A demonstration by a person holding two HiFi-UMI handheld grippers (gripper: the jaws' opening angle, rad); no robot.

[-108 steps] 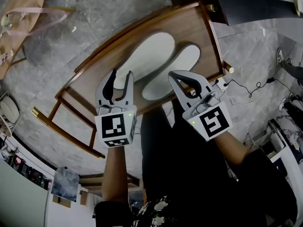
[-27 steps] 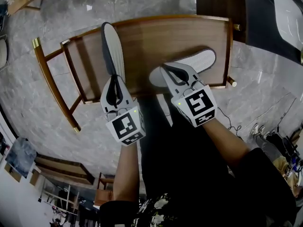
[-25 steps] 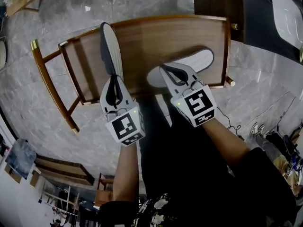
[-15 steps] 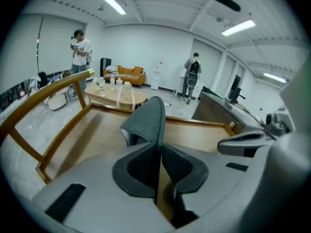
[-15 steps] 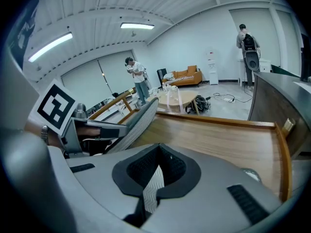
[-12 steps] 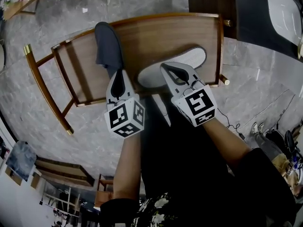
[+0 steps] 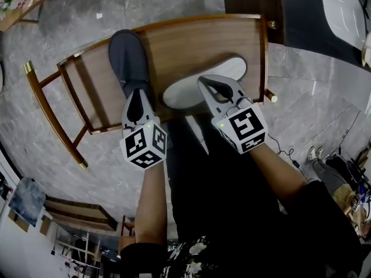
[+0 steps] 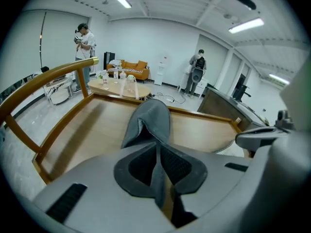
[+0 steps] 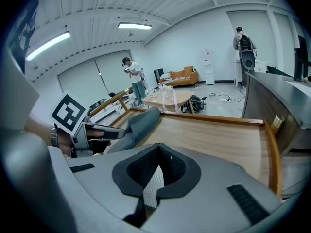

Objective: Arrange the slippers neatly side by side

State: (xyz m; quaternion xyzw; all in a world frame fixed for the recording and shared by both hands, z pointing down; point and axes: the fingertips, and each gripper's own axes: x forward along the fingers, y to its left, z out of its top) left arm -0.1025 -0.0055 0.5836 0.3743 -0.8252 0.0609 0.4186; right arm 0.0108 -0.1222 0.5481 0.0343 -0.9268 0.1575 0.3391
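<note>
On the wooden bench (image 7: 197, 42) two slippers lie near each other but apart. The gray slipper (image 7: 128, 57) sits on the left part of the bench with its upper facing up and its toe pointing to the far side. Its heel is nearest the person. The left gripper (image 7: 137, 94) is clenched on that heel; its jaws have just been squeezing tighter, and the left gripper view shows the thin gray heel edge pinched between the dark pads, with the rest of the slipper stretching away over the wood. To its right lies the second slipper (image 7: 184, 90), turned over so that its pale ribbed sole faces up, slanting from near left toward far right. The right gripper (image 7: 207, 86) grips this slipper at its near edge, and in the right gripper view a strip of the patterned white sole shows between the closed jaws. The bench stands on a gray marbled floor (image 7: 324, 97). Whether either slipper is lifted clear of the wood cannot be told.
</note>
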